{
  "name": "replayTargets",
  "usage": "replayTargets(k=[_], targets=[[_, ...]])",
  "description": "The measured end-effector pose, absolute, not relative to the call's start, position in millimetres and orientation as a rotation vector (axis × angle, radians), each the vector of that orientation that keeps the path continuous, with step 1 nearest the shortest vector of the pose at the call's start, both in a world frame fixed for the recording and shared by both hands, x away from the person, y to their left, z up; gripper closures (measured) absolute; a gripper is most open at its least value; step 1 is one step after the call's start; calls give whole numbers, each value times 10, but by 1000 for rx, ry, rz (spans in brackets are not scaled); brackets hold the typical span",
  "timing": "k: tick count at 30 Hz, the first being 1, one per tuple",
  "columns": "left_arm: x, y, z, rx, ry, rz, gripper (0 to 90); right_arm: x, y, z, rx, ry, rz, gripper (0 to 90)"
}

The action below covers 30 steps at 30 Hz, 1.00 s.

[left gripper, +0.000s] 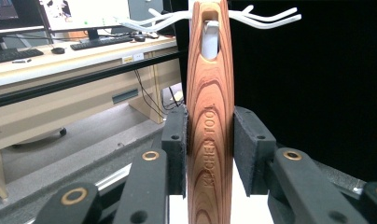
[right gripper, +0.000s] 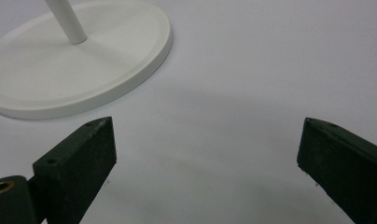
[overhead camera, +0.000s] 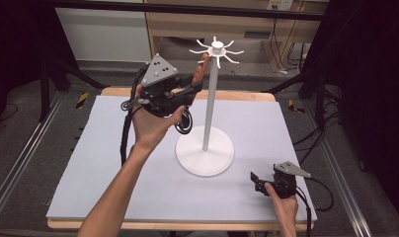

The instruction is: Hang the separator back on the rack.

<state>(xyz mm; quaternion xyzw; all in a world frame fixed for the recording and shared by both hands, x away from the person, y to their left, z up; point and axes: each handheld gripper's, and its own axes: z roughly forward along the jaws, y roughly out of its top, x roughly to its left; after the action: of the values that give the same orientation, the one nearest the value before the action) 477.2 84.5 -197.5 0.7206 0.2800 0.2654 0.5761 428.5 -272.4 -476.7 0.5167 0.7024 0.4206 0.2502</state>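
A wooden kitchen tool handle point(left gripper: 210, 121), stamped with lettering and with a slot at its top end, stands upright between the pads of my left gripper point(left gripper: 210, 149), which is shut on it. One white hook of the stand's top point(left gripper: 210, 28) shows through the slot. In the high view my left gripper point(overhead camera: 190, 89) holds the wooden tool point(overhead camera: 203, 68) up beside the hooks of the white stand point(overhead camera: 216, 49). My right gripper point(overhead camera: 254, 180) rests low at the table's front right; in the right gripper view its jaws stand wide apart over bare white table point(right gripper: 210, 154), open with nothing between them.
The stand's pole rises from a round white base point(overhead camera: 205, 155) at the table's middle, also seen as the base point(right gripper: 60, 79) ahead of my right gripper. The white table top point(overhead camera: 113, 173) ends in a wooden edge. Desks with monitors point(left gripper: 84, 14) stand beyond.
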Motion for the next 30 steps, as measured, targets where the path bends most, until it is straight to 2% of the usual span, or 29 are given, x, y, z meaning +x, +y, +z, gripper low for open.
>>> replayTargets(k=[30], targets=[[4813, 817, -2062, 1695, 663, 630, 659, 4288, -2716, -4779, 1411, 1922, 1141, 51]])
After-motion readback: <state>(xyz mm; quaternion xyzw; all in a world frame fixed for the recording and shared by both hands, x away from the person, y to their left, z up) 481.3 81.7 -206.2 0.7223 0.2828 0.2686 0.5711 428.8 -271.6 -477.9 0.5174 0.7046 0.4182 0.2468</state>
